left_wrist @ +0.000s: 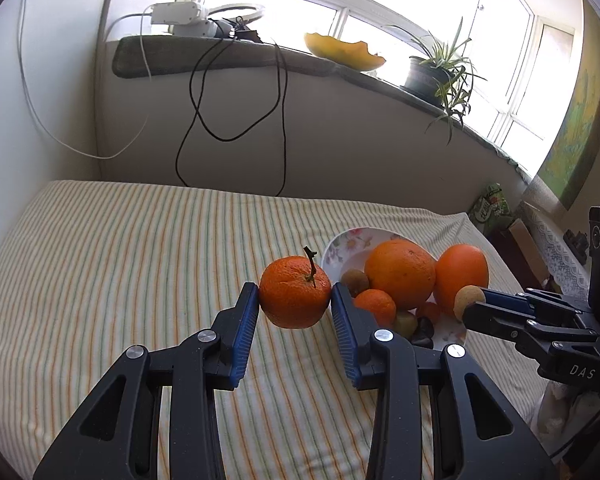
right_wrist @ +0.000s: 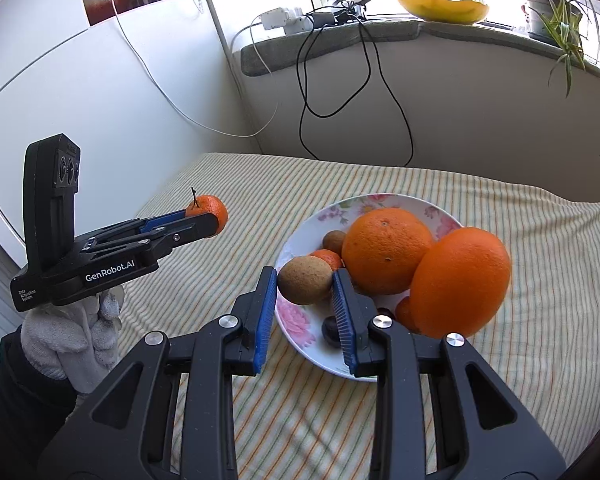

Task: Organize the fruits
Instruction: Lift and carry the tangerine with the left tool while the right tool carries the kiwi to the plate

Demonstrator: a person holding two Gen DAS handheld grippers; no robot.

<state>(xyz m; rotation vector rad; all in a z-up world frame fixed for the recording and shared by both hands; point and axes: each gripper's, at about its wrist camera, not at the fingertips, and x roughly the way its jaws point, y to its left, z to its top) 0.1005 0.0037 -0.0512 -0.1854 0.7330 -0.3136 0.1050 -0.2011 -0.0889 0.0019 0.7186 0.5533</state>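
Going from the left, the left claw (left_wrist: pixel 295 300) is pinching a mandarin (left_wrist: pixel 294 297) with a short dry stem between its blue pads, and the fruit is hanging clear above the striped cloth (left_wrist: pixel 140 260) that is covering the surface. In the right wrist view the same claw is showing from the side, with a gloved hand (right_wrist: pixel 72 336) gripping its handle from below and the mandarin sitting at its tip, well apart from the plate.

Next comes the floral plate (right_wrist: pixel 300 236), resting on the striped cloth. It is carrying two large oranges (right_wrist: pixel 388 250), the bigger-looking one (right_wrist: pixel 460 280) leaning against the plate's near right edge. Around them several small fruits are lying: a brown round one (right_wrist: pixel 334 240) at the back, a small mandarin (right_wrist: pixel 328 258) beside it, a dark nut-like piece (right_wrist: pixel 332 330) near the front rim, and another small orange fruit (right_wrist: pixel 404 312) tucked under the large orange.

Further right, the right claw (right_wrist: pixel 305 286) is pinching a small brown round fruit (right_wrist: pixel 305 280) between its pads, holding it just above the plate's left rim. In the left wrist view this fruit is showing pale at the claw's tip, in front of the right-hand orange.

Behind everything, black cables (left_wrist: pixel 236 96) are hanging from the windowsill (left_wrist: pixel 340 68), where a yellow bowl (left_wrist: pixel 344 52) and a potted plant (left_wrist: pixel 440 68) are standing.
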